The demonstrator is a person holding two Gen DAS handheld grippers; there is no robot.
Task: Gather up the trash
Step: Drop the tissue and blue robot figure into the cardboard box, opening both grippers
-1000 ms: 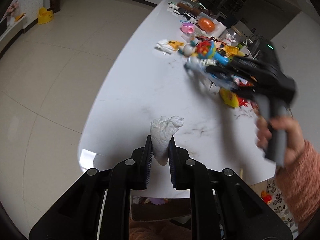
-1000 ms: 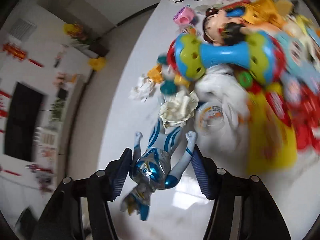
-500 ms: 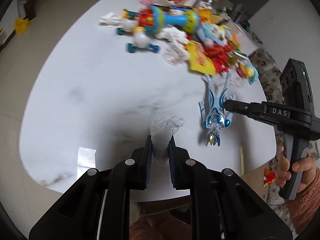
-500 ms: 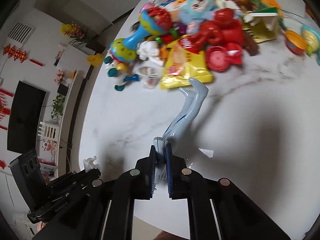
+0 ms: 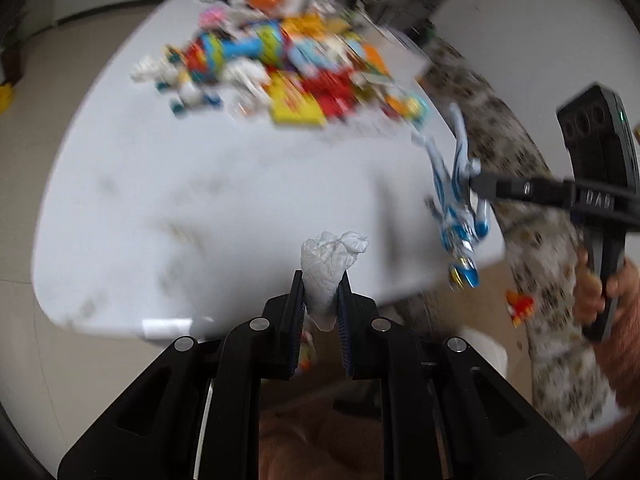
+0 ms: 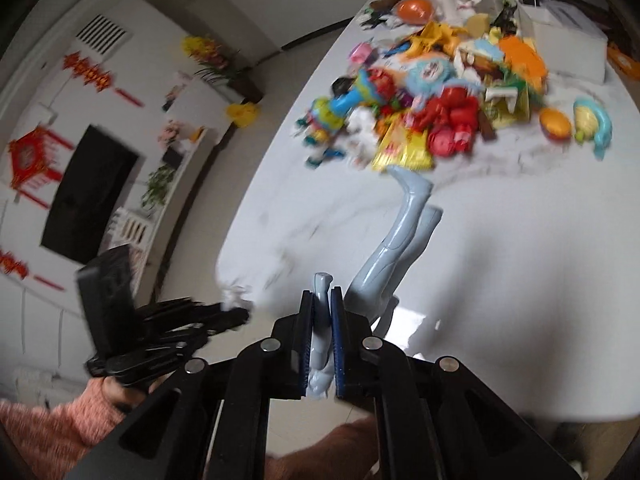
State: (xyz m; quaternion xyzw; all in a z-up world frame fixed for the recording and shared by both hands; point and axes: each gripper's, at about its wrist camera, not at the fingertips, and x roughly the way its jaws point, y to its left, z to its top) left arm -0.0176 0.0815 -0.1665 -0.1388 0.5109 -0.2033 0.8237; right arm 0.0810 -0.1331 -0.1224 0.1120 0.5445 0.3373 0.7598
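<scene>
My left gripper [image 5: 321, 280] is shut on a crumpled white tissue [image 5: 330, 258], held above the near edge of the white marble table [image 5: 200, 200]. My right gripper [image 6: 321, 300] is shut on an arm of a blue and silver action figure [image 6: 394, 248], which hangs off the table. In the left wrist view the same figure [image 5: 456, 204] dangles head down from the right gripper [image 5: 478, 182] at the table's right edge. In the right wrist view the left gripper [image 6: 236, 312] shows at lower left.
A heap of colourful toys and wrappers [image 6: 424, 108] covers the far half of the table, among them a yellow snack bag [image 5: 298, 108] and a blue rattle [image 5: 240, 50]. A floral-covered chair [image 5: 532, 240] stands at the right. Tiled floor [image 5: 80, 60] lies to the left.
The right gripper closed on the action figure, lifted it off the table and carried it toward the near right edge. The left gripper, still holding the tissue, swung sideways along the table.
</scene>
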